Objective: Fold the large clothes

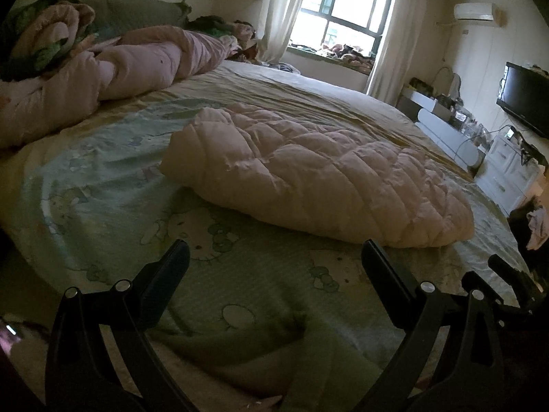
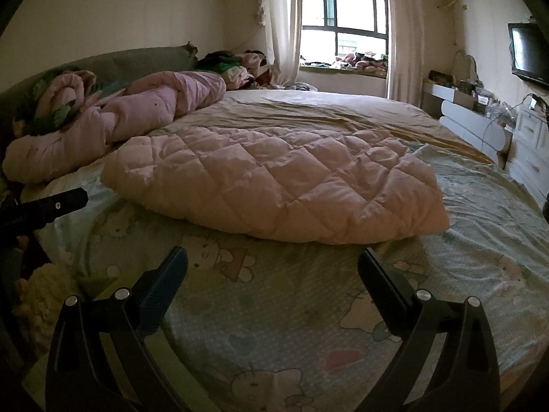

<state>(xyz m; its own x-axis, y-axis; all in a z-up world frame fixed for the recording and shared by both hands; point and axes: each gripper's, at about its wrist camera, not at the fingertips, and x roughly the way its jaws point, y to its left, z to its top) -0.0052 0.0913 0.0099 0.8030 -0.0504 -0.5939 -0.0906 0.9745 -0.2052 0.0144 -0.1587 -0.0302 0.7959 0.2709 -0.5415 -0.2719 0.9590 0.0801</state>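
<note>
Fold status: quilted pink garment compact, both grippers free.
I hold the left gripper [image 1: 274,257] and right gripper [image 2: 272,264] with jaws apart, empty, above the bed [image 2: 308,309]. The quilted pink garment [image 2: 274,178] lies at 12 o'clock, apparently folded; only tidying seems left.

place: home bedroom | cues: bed [image 2: 480,206], curtained window [image 2: 343,24], wall TV [image 2: 528,51], probably dresser [image 2: 528,144]

Bare sheet [image 2: 274,309] lay open near both grippers; the folded pink quilted garment [image 2: 274,178] blocked the middle, a bunched pink duvet [image 2: 113,116] crowded far left, far right stayed clear.
</note>
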